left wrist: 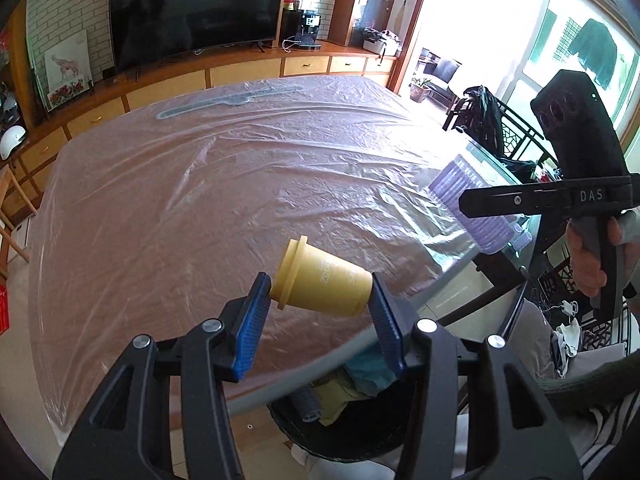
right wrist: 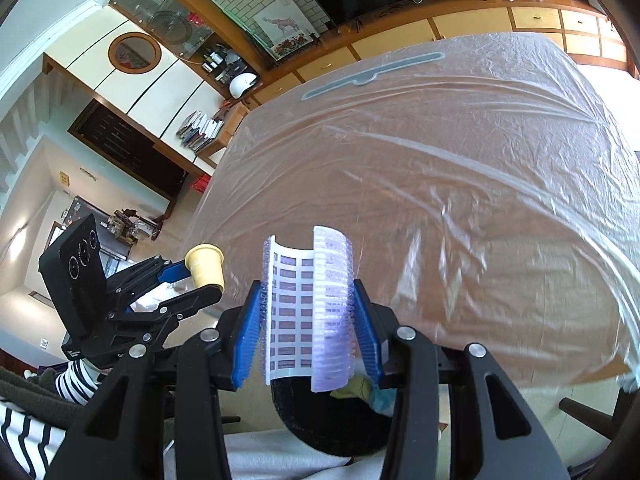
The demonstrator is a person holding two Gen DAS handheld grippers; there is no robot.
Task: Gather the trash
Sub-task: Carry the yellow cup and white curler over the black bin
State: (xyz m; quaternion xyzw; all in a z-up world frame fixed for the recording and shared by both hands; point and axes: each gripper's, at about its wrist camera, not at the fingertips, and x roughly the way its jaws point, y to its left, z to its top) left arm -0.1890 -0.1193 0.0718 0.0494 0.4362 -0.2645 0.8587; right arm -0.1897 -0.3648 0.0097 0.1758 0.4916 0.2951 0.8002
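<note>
My left gripper (left wrist: 320, 296) is shut on a yellow paper cup (left wrist: 325, 280), held on its side by rim and base above the table's near edge; it also shows in the right wrist view (right wrist: 205, 267). My right gripper (right wrist: 307, 312) is shut on a curled purple plastic packaging strip (right wrist: 308, 308), seen in the left wrist view (left wrist: 468, 204) at the right. A black trash bin (left wrist: 344, 428) stands below both grippers and holds crumpled blue and yellow waste; it also shows in the right wrist view (right wrist: 332, 420).
A table covered with clear plastic sheet (left wrist: 224, 184) fills the middle. A TV (left wrist: 192, 8) and wooden cabinets stand behind. Dark chairs (left wrist: 504, 132) are at the right. A wooden chair (left wrist: 12, 216) is at the left.
</note>
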